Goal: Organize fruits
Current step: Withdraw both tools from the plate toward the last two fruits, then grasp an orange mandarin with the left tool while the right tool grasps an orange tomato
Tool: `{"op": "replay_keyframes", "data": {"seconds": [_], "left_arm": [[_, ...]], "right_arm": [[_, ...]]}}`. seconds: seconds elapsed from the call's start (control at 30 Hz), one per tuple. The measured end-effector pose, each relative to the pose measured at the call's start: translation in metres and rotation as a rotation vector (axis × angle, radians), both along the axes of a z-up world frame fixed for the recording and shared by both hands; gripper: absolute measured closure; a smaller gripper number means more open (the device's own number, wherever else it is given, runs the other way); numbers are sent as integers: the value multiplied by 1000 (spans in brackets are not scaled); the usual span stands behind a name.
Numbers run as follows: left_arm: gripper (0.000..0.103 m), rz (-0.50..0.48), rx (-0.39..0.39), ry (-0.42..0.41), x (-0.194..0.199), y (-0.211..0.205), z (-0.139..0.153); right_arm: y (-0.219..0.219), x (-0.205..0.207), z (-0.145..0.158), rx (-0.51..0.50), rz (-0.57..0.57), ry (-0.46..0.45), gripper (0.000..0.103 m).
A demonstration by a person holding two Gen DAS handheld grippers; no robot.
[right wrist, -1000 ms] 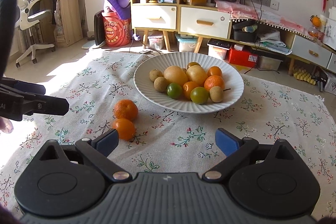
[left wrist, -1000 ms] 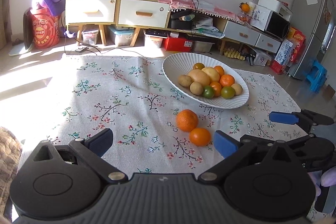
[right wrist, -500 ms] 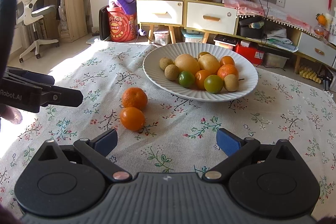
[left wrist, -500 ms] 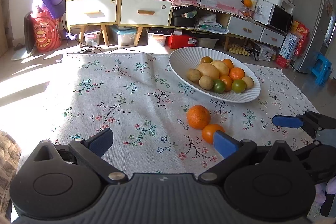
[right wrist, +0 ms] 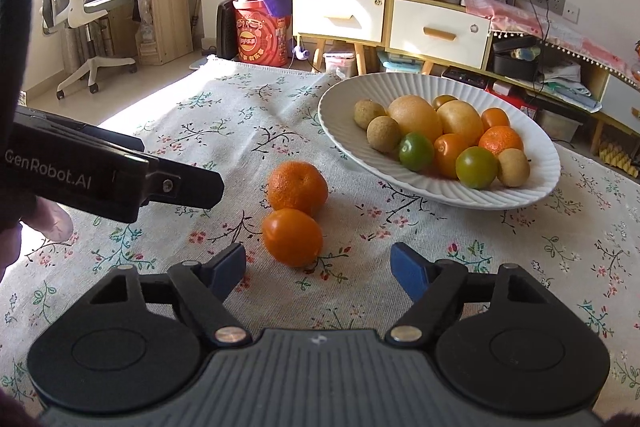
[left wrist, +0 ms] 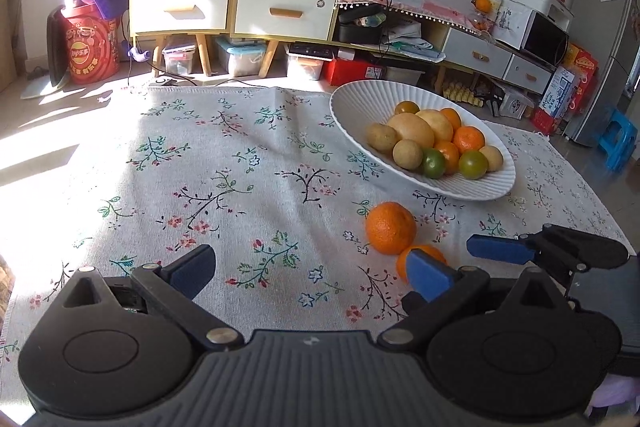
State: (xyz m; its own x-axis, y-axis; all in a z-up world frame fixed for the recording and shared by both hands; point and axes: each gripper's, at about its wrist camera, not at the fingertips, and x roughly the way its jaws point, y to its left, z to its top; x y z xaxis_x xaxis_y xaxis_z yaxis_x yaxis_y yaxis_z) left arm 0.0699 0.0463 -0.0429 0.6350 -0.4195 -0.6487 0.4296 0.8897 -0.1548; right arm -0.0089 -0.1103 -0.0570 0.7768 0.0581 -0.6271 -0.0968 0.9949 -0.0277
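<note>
— Since the earlier frame we've brought our right gripper [right wrist: 318,265] closer; its blue fingers stand apart before the smooth small orange [right wrist: 292,237].

— Our left gripper [left wrist: 310,269] is spread too, empty. Next we straddle that orange, touching the dimpled mandarin [right wrist: 297,188] behind, then carry it to the ribbed white bowl [right wrist: 532,187] beyond.
</note>
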Motion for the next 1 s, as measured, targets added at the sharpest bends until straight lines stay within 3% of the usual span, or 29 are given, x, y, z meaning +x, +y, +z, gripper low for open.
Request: {"op": "replay_keyframes", "data": {"seconds": [0.37, 0.83, 1.0], "left_arm": [[8, -9, 9, -7, 1, -3, 1], [9, -53, 13, -8, 4, -26, 1], [16, -76, 26, 2, 7, -41, -7]], "right_arm": [[4, 3, 3, 38, 41, -6, 73], [-17, -6, 10, 22, -9, 2, 73], [-28, -13, 9, 12, -41, 12, 73]]}}
